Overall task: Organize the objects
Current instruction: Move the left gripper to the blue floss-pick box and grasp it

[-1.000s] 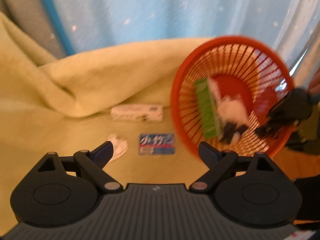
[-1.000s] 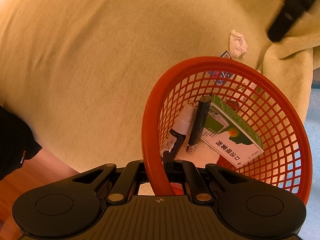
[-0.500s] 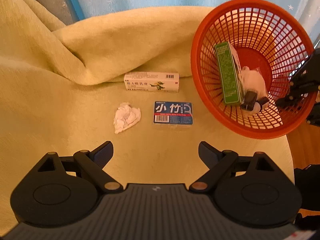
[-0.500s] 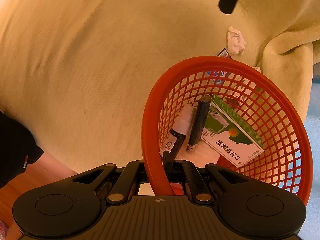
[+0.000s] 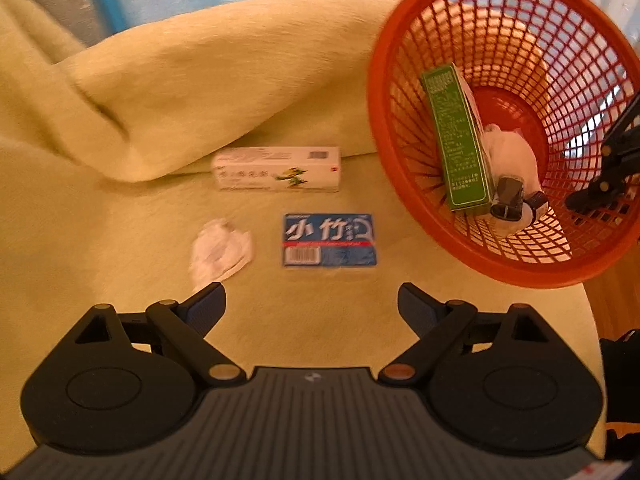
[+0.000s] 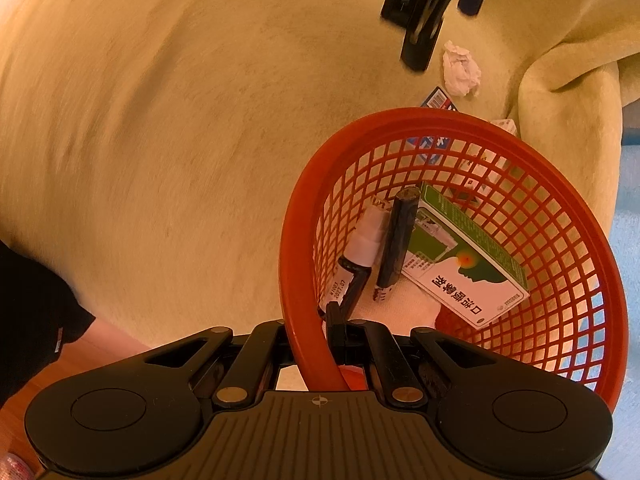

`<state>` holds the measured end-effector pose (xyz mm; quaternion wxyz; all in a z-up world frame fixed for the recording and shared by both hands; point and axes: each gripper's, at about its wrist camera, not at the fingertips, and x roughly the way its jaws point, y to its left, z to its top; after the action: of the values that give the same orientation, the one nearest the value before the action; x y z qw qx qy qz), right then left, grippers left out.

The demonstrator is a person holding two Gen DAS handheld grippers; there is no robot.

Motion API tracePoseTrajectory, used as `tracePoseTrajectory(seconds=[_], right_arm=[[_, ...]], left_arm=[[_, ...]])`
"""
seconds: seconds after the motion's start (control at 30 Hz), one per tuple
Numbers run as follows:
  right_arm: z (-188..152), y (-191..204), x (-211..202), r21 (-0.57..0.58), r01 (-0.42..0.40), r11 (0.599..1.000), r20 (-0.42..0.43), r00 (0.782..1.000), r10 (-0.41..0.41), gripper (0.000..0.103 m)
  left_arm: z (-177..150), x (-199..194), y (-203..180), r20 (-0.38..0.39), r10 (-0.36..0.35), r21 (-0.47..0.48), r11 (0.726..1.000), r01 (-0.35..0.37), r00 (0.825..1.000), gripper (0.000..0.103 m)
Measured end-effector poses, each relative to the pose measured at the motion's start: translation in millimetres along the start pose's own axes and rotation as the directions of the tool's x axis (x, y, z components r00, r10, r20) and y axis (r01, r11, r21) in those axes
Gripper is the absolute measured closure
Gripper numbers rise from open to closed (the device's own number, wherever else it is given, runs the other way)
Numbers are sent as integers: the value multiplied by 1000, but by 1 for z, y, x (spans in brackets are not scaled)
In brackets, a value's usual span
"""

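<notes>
The right hand-held gripper (image 6: 316, 344) is clamped on the near rim of 1 red basket (image 6: 592, 264), tilted at the edge of the bench w/ a yellow-green blanket (image 5: 160, 92) on it. Inside the basket: 1 green box (image 6: 468, 276), 1 black tube (image 6: 396, 240), 1 small bottle w/ white cap (image 6: 360, 252) and sth white under them. The left hand-held gripper (image 5: 312, 300) has its jaws wide apart, holding nothing, above the blanket. In front of it lie 3 things, apart from each other: 1 crumpled tissue (image 5: 220, 250), 1 blue packet (image 5: 329, 239), 1 white box (image 5: 278, 168).
</notes>
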<state>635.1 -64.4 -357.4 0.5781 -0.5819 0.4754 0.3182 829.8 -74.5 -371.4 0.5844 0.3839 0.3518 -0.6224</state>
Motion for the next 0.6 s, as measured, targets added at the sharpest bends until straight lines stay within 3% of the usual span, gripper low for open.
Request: tracePoseTrajectory(seconds=[0.3,0.6], right_arm=[[-3,-3,-2,10,-7,1000,7,1000,7,102],[-3,-7,-3,23,-15,1000,13,1000,15,102]], left_arm=[[-2,49,-17,20,-36,97,995,33,999,12],[5,72,-12,28,-38,92,995,35,999,14]])
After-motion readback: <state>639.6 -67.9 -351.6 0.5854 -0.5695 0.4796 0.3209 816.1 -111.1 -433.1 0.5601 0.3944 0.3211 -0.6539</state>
